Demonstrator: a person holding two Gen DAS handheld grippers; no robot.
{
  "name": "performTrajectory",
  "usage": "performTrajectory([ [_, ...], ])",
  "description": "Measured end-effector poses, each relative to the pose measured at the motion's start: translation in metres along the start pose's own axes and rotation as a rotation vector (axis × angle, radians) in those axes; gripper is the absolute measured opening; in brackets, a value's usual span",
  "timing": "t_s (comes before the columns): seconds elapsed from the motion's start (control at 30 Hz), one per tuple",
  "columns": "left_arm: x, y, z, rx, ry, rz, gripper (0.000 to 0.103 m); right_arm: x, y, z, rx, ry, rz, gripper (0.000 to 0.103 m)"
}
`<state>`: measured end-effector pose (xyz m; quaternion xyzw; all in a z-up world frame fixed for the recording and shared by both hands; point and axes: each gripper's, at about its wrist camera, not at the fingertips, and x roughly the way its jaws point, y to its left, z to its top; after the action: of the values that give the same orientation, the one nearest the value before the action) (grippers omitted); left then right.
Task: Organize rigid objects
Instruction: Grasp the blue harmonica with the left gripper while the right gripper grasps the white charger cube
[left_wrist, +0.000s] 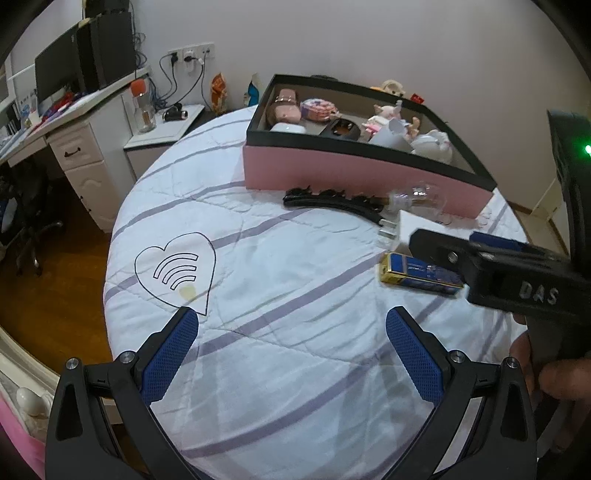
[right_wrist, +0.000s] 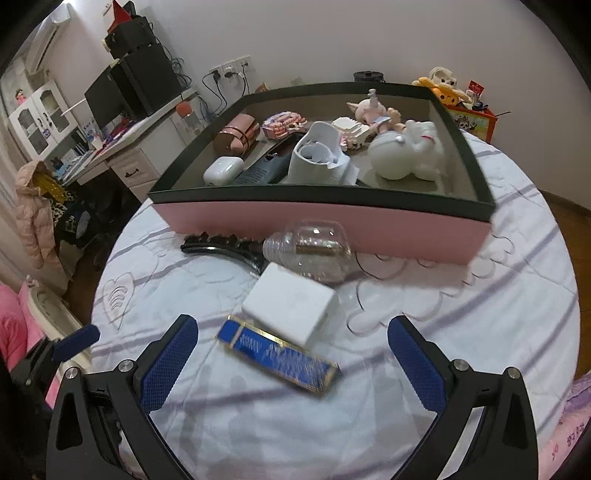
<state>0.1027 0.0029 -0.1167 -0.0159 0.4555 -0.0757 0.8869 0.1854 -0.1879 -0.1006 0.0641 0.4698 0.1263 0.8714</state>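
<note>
Covering the whole work area is a white quilt (right_wrist: 480, 295) w/ purple stripes, on a bed. Next biggest: pink box (right_wrist: 332, 229) w/ dark rim, sitting at the far side of the quilt, already holding a white earbud case (right_wrist: 222, 170), white cup-like holder (right_wrist: 317, 155), dolls and other small stuff. Just in front of the box wall: black hair comb (right_wrist: 225, 245) lying flat, and a clear bulb-shaped bottle (right_wrist: 314, 251) on its side, touching the box front. Nearer: white square box (right_wrist: 291, 304), w/ the blue-and-gold rectangular case (right_wrist: 277, 356) lying flat just beside its near edge, partly tucked under it. Right gripper (right_wrist: 291, 358) jaws spread wide, nothing pinched; blue case lies btwn the fingers, pads not on it. Left gripper (left_wrist: 291, 350) also spread wide, empty, over bare quilt, well left of the case.
</note>
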Motion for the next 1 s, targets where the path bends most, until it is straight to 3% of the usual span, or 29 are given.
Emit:
performTrajectory([
  [0.13, 0.008, 0.003, 0.0, -0.007, 0.017, 0.007, 0.103, 0.015, 0.006, 0.006, -0.022, 0.022, -0.017, 0.092],
  [0.2, 0.013, 0.004, 0.0, -0.007, 0.026, 0.012, 0.103, 0.027, 0.01, 0.006, -0.043, 0.048, -0.04, 0.081],
  [0.3, 0.017, 0.004, 0.001, -0.01, 0.034, 0.014, 0.103, 0.032, 0.015, 0.004, -0.086, 0.042, -0.077, 0.079],
  [0.37, 0.019, 0.003, 0.002, -0.011, 0.037, 0.015, 0.103, 0.03, 0.015, 0.003, -0.099, 0.034, -0.101, 0.065],
  [0.8, 0.019, -0.038, 0.007, 0.062, 0.029, -0.049, 0.103, -0.021, -0.04, -0.008, 0.064, -0.04, 0.046, 0.065],
  [1.0, 0.027, -0.074, 0.014, 0.119, 0.032, -0.101, 0.103, -0.038, -0.069, -0.008, 0.126, -0.072, 0.03, 0.065],
])
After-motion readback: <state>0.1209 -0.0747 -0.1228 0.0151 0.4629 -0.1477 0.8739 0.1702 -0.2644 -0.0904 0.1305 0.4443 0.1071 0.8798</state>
